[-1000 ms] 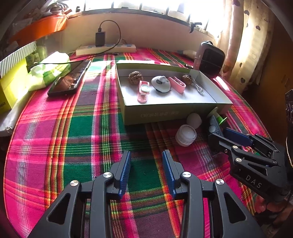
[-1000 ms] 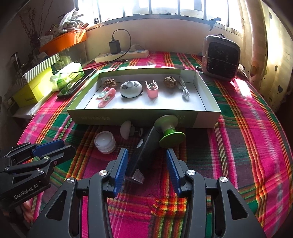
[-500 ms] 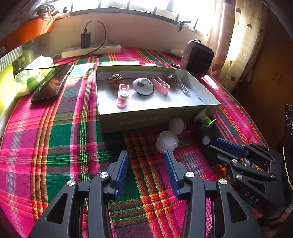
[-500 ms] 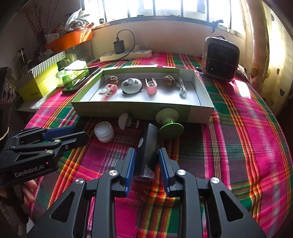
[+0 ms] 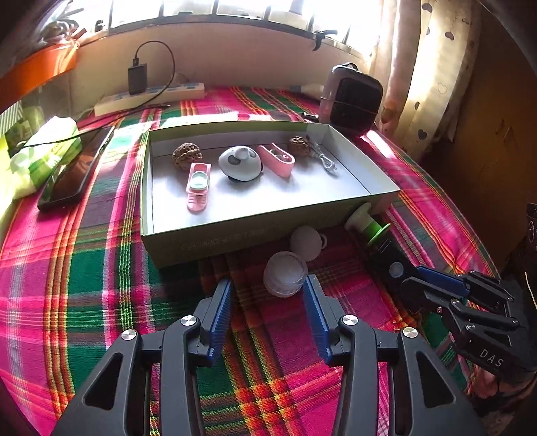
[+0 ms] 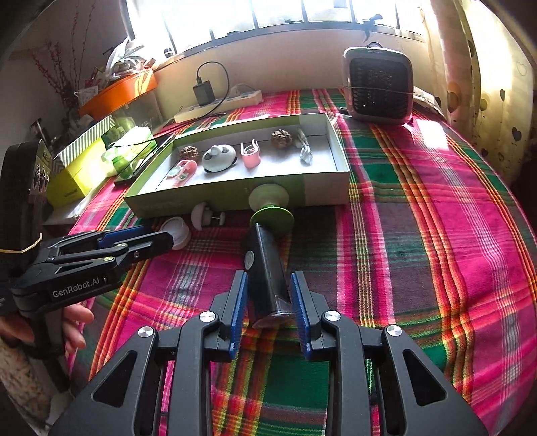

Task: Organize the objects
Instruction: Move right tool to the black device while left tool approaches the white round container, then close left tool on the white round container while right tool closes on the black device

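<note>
While the right tool clamps the black device near the box, its green cap could snag the wall; left tool gapes at the white jar.

strong daylight pours through the window behind, blown out to white glare; the curtain glows. foreground dimmer, box front shadowed. fisheye bends edges, corners vignetted black.

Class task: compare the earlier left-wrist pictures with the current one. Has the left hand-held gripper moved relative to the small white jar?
Yes. The left hand-held gripper has moved forward and rightward: the white jar, formerly well ahead and right, now sits at its open fingertips, before the box.
</note>
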The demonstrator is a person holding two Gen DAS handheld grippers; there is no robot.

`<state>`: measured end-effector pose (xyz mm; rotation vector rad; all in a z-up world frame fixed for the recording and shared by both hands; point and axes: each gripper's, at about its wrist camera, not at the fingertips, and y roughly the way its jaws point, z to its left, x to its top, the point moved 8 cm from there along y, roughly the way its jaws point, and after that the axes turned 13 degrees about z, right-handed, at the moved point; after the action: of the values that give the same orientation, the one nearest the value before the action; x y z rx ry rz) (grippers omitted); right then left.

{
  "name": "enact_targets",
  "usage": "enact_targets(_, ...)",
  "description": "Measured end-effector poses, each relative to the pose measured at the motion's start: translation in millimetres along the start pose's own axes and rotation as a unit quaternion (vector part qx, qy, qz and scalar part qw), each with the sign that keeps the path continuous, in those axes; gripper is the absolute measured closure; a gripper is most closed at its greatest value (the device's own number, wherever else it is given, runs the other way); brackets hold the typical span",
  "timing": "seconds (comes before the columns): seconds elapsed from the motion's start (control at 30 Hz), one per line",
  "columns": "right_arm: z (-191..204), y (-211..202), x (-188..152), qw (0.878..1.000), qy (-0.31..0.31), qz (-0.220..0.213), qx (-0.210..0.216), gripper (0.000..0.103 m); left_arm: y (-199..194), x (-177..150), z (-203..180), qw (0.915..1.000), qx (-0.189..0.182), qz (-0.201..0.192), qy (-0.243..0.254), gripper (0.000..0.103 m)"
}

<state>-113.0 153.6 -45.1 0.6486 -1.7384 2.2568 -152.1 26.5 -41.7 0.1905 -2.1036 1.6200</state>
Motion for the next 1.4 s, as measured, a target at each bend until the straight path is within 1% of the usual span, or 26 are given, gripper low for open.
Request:
enact_targets(0.07, -2.5, -0.8, 0.3, 1.000, 0.002, 0.000, 0.007, 0.075, 0.4, 0.8, -0.5, 1.0000, 0.002, 0.001, 0.001, 0.062)
enact_targets(0.13, -3.7, -1.9, 0.6, 1.000, -0.002, -0.003, -0.001, 0.073, 1.1, 2.7, -3.0, 1.0000, 0.004, 0.000, 0.005, 0.062)
enact_targets(0.2, -5.6, -2.6, 0.3, 1.000, -0.009, -0.005, -0.019, 0.061, 1.8, 3.9, -4.5, 0.9999, 0.009, 0.000, 0.007, 0.062)
enact_targets(0.23, -7.0, -3.3, 0.5, 1.000, -0.012, -0.008, -0.025, 0.059, 2.8, 5.2, -4.8, 0.9999, 0.011, 0.000, 0.009, 0.062)
enact_targets(0.3, -9.2, -4.2, 0.0, 1.000, -0.012, -0.011, -0.022, 0.057, 3.8, 6.5, -5.4, 0.9999, 0.012, 0.001, 0.008, 0.061)
enact_targets(0.57, -28.4, -10.5, 4.8, 0.999, 0.015, -0.028, -0.029, 0.055, 7.5, 10.6, -5.2, 0.9998, 0.021, 0.003, 0.006, 0.061)
enact_targets(0.67, -32.9, -11.3, 6.0, 0.999, 0.021, -0.028, -0.021, 0.055, 8.5, 10.7, -6.8, 0.9997, 0.021, 0.004, 0.008, 0.061)
enact_targets(0.77, -31.9, -12.2, 6.9, 0.999, 0.012, -0.029, -0.020, 0.055, 9.6, 11.1, -9.2, 0.9997, 0.021, 0.006, 0.012, 0.061)
enact_targets(0.93, -21.1, -10.3, 10.3, 0.999, -0.020, -0.035, -0.005, 0.055, 11.5, 11.1, -10.6, 0.9995, 0.028, 0.006, 0.016, 0.061)
enact_targets(1.03, -14.2, -4.6, 11.5, 0.999, -0.043, -0.026, -0.005, 0.055, 13.0, 12.0, -8.4, 0.9993, 0.035, 0.006, 0.010, 0.061)
enact_targets(1.13, -7.7, 3.3, 10.2, 0.998, -0.067, -0.008, -0.005, 0.054, 13.7, 13.4, -7.7, 0.9993, 0.036, 0.006, 0.010, 0.061)
enact_targets(1.27, -2.6, 12.8, 7.8, 0.997, -0.081, 0.017, -0.003, 0.052, 15.1, 15.3, -7.5, 0.9992, 0.039, 0.007, 0.010, 0.061)
enact_targets(1.4, 1.1, 15.2, 7.7, 0.995, -0.097, 0.025, -0.017, 0.052, 15.7, 15.5, -8.0, 0.9991, 0.041, 0.007, 0.011, 0.061)
